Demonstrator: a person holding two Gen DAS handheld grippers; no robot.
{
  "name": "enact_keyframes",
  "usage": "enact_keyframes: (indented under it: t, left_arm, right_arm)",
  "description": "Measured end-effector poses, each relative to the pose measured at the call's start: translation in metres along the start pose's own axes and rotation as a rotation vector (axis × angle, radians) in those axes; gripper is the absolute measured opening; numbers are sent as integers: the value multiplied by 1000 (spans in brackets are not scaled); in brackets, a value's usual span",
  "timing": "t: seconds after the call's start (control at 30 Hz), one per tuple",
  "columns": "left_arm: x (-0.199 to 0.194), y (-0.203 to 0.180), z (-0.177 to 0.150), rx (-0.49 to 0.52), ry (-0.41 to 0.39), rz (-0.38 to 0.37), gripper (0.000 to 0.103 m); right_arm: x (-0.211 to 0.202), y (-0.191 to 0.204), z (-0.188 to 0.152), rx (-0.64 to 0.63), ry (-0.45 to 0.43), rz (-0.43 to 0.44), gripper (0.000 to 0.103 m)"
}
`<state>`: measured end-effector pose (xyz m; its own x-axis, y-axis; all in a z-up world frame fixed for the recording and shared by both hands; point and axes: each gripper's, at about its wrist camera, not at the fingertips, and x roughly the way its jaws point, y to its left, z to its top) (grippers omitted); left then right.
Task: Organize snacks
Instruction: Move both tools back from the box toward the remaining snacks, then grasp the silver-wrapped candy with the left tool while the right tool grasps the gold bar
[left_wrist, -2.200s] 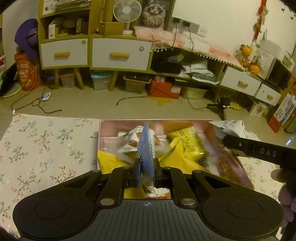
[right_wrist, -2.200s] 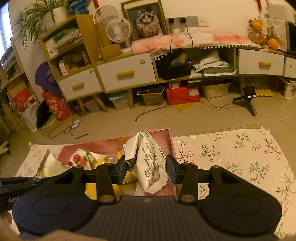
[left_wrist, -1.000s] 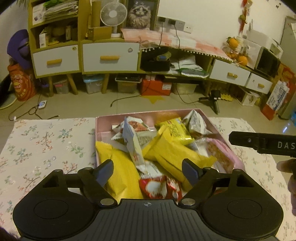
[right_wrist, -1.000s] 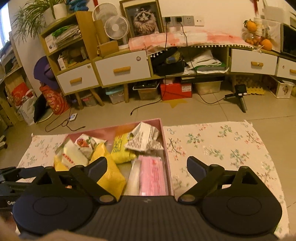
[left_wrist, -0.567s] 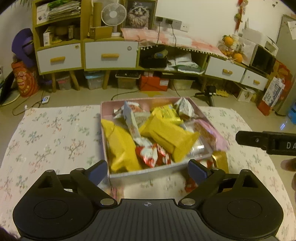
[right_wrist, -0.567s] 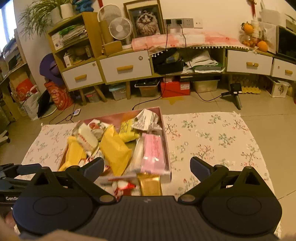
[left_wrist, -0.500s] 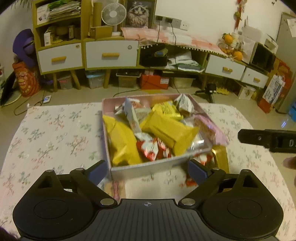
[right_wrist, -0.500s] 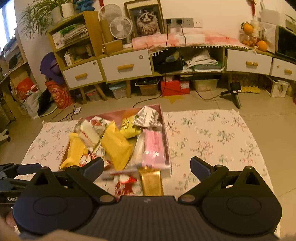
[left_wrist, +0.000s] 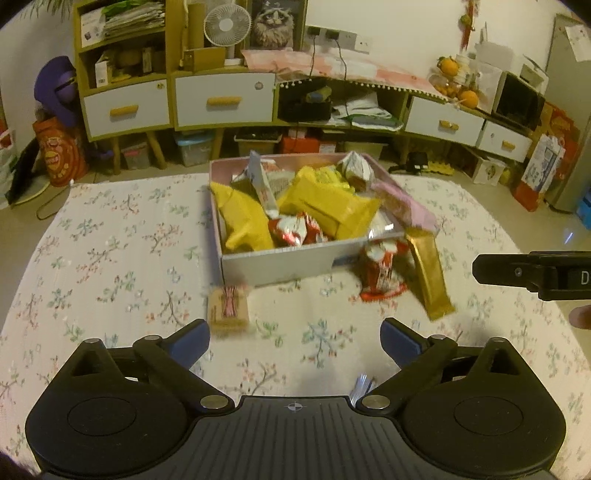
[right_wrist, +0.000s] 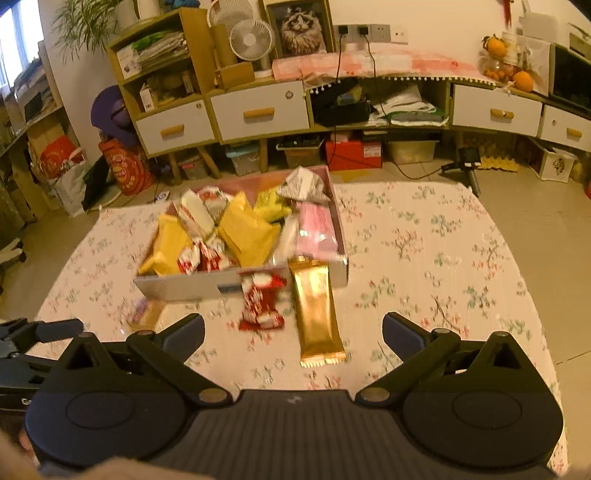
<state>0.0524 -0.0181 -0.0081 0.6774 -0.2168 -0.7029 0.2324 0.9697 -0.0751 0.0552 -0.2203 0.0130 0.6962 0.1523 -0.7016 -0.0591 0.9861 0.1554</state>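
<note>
A pink box (left_wrist: 277, 264) (right_wrist: 184, 286) full of snack packets stands on the flowered tablecloth; yellow bags (left_wrist: 325, 206) (right_wrist: 247, 232) fill its middle. In front of it lie a gold bar (left_wrist: 430, 275) (right_wrist: 317, 314), a red-and-white packet (left_wrist: 382, 271) (right_wrist: 260, 302) and a small beige biscuit pack (left_wrist: 228, 310). My left gripper (left_wrist: 295, 338) is drawn back from the box, its jaws opening wide with nothing between them. My right gripper (right_wrist: 293, 330) also has its jaws opening, nothing pressed between them, the gold bar's near end lying on the cloth in the gap.
The flowered tablecloth (left_wrist: 110, 258) (right_wrist: 424, 258) covers the table around the box. The right gripper's arm (left_wrist: 532, 275) pokes in at the right of the left wrist view. Beyond the table stand drawers, shelves and floor clutter.
Both grippers let go of their packets into the box, spread their jaws wide and drew back from it. The loose snacks in front of the box have come into view.
</note>
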Motion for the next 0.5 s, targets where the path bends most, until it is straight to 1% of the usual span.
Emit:
enact_keyframes:
  t: [0.1, 0.23, 0.4, 0.47, 0.5]
  left_arm:
    - [0, -2, -11, 13, 2, 6, 100]
    - [1, -10, -21, 75, 11, 25, 100]
    - [3, -16, -34, 135, 42, -17, 100]
    - [4, -18, -37, 160, 37, -34, 100]
    - [4, -19, -40, 174, 33, -54, 100]
  right_arm:
    - [3, -2, -11, -18, 16, -10, 103]
    - [5, -1, -20, -58, 46, 19, 103]
    - [14, -5, -32, -114, 100, -10, 103]
    - [17, -9, -36, -118, 114, -26, 103]
    - [19, -11, -37, -116, 120, -30, 103]
